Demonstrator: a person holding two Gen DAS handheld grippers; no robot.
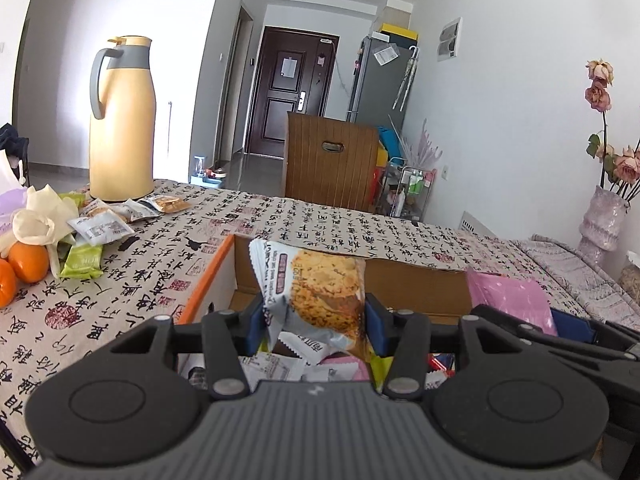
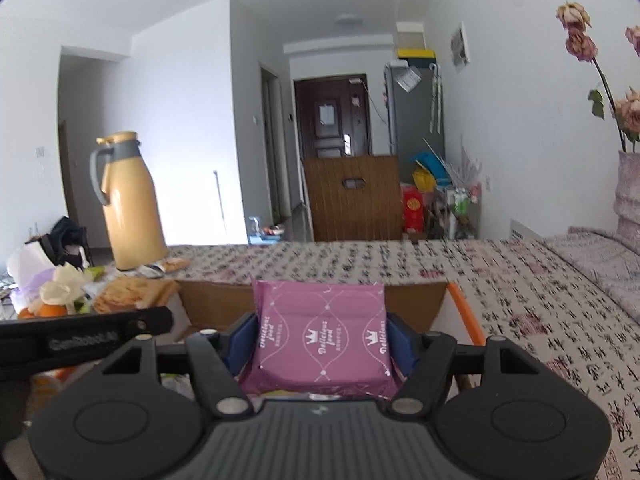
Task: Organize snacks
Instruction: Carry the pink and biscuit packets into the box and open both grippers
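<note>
a cookie packet [image 1: 316, 292] is clamped between the blue pads of the left hand-held gripper [image 1: 316, 328], held across its width and standing up ahead of the fingers, directly above the open cardboard box [image 1: 416, 284] in which other wrapped snacks [image 1: 280, 364] already lie. a pink packet [image 2: 320, 340] is clamped in the same way by the right hand-held gripper [image 2: 320, 344], its flat printed face turned toward the camera, also over the box. both packets are judged to be light, with thin, slippery film wrappers that crumple under pressure; the cookie inside is probably brittle, so a gentle squeeze at the side edges is thought best, not across the middle. the pink packet looks flatter and stiffer and should be held well by its two long edges. more loose packets [image 1: 100, 228] are seen on the tabletop [image 1: 160, 280] far to the left of the left hand-held gripper, near a yellow jug [image 1: 120, 120] and some oranges [image 1: 28, 262].
</note>
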